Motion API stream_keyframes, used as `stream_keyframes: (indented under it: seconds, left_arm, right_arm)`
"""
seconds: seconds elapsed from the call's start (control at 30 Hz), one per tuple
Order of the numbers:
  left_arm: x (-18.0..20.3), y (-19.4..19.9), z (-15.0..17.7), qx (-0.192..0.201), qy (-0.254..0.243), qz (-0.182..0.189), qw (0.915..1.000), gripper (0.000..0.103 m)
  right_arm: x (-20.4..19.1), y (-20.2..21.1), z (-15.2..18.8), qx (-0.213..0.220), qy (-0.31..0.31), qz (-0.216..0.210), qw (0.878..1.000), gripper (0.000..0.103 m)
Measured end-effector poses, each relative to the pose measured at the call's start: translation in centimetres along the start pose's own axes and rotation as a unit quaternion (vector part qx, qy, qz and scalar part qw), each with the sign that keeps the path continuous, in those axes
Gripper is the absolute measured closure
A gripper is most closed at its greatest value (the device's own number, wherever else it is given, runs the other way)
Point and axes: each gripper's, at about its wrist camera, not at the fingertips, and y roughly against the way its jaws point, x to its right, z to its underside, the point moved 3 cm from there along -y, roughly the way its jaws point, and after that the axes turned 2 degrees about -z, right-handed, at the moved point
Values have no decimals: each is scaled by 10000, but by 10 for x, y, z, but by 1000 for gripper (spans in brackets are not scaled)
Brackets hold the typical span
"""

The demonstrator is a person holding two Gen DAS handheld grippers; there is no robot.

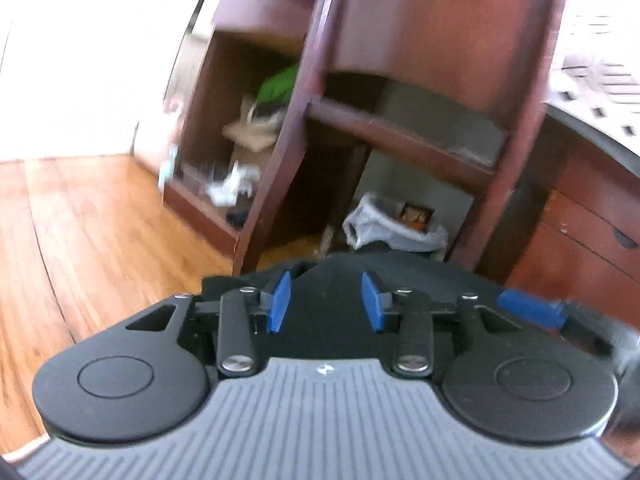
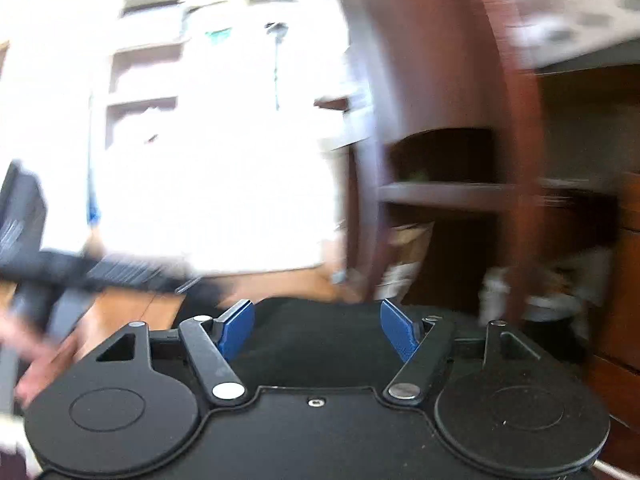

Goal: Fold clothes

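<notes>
The left gripper (image 1: 326,300) is seen with its blue pads (image 1: 279,302) parted, a black garment (image 1: 332,280) lying between and beneath them; whether cloth is held cannot be told. The right gripper (image 2: 318,330) is likewise spread wide over black cloth (image 2: 320,336). Farther off, a dark wooden shelf unit (image 1: 400,136), a lined waste bin (image 1: 394,228) and wood floor (image 1: 100,216) are blurred.

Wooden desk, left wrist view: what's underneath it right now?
Under the wooden desk sits a bin lined with a pale bag, orange scraps showing inside. Black cloth between the open jaws hides the bin's base.
</notes>
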Motion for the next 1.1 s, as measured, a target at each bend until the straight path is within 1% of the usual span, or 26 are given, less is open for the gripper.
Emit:
stream_keyframes:
  seconds: [0.03, 0.1, 0.13, 0.2, 0.27, 0.33, 0.37, 0.4, 0.43, 0.5, 0.53, 0.57, 0.6, 0.63, 0.7, 0.73, 0.77, 0.8, 0.87, 0.9, 0.97, 1.0, 1.03, 1.07, 1.1]
  left_arm:
    - [-4, -12, 2, -274, -72, -227, 9993, 68]
    - [-14, -34, 13, -775, -263, -747, 9938, 70]
    - [-20, -37, 17, -858, -220, -788, 9929, 70]
    - [-27, -32, 20, -771, -47, -836, 9935, 69]
    - [-34, -26, 23, -681, 116, -892, 9936, 69]
    - [-30, -9, 21, -593, 65, -1114, 9920, 69]
    - [-28, -1, 20, -581, 46, -1221, 9908, 65]
    - [-25, 8, 18, -569, 21, -1331, 9895, 51]
    - [-20, 20, 19, -551, -64, -1482, 9874, 42]
    - [-7, 48, 24, -447, -202, -1714, 9840, 42]
    - [0, 61, 28, -448, -224, -1674, 9846, 42]
    - [8, 72, 33, -506, -189, -1546, 9865, 42]
    - [16, 83, 38, -564, -153, -1415, 9882, 38]
    - [22, 94, 44, -607, -101, -1262, 9901, 31]
    - [35, 114, 54, -641, -21, -1079, 9921, 22]
    - [42, 123, 58, -641, -24, -1038, 9925, 19]
    - [48, 132, 62, -646, -35, -996, 9929, 18]
    - [56, 139, 66, -705, -125, -944, 9930, 15]
    - [69, 150, 75, -861, -402, -926, 9912, 8]
    - [76, 154, 79, -955, -596, -956, 9890, 1]
    - [90, 159, 98, -1117, -1260, -1044, 9802, 0]
    - [94, 159, 111, -1256, -1541, -1066, 9742, 0]
    - [96, 161, 124, -1465, -1691, -1086, 9686, 0]
    - [96, 161, 134, -1661, -1737, -1060, 9649, 0]
    - [95, 163, 138, -1742, -1668, -1069, 9646, 0]
  right_arm:
    - [-9, -13, 5, -211, 202, -30, 9996, 31]
    - [-12, -30, 28, -460, 415, 247, 9978, 32]
    - [-10, -28, 36, -408, 363, 265, 9982, 32]
    - [-8, -21, 47, -324, 335, 241, 9986, 32]
    - [-8, -9, 49, -293, 408, 191, 9986, 32]
    - [3, -1, 46, -236, 153, 295, 9992, 31]
    - [4, 9, 45, -202, -62, 436, 9988, 31]
    - [4, 19, 45, -168, -282, 581, 9978, 28]
    - [4, 29, 44, -133, -502, 726, 9960, 19]
    - [13, 47, 45, -336, -897, 1082, 9895, 17]
    - [15, 54, 46, -573, -982, 1111, 9873, 17]
    - [14, 65, 48, -688, -957, 941, 9886, 17]
    - [14, 75, 49, -794, -925, 758, 9896, 16]
    - [9, 91, 52, -801, -869, 706, 9905, 15]
    - [-1, 120, 57, -826, -862, 869, 9890, 11]
    - [-5, 130, 60, -885, -906, 954, 9873, 11]
    - [-9, 135, 60, -973, -970, 1057, 9849, 11]
    - [-15, 141, 63, -1065, -1065, 1167, 9817, 11]
    - [-22, 150, 67, -1284, -1357, 1398, 9724, 11]
    - [-22, 152, 68, -1413, -1557, 1518, 9658, 11]
    - [-23, 156, 75, -1643, -1936, 1706, 9521, 11]
    - [-23, 151, 80, -1856, -2058, 1890, 9421, 11]
    - [-25, 152, 84, -2009, -2105, 2036, 9348, 11]
    - [-27, 153, 88, -2155, -2146, 2178, 9274, 11]
    - [-30, 153, 93, -2301, -2187, 2319, 9195, 11]
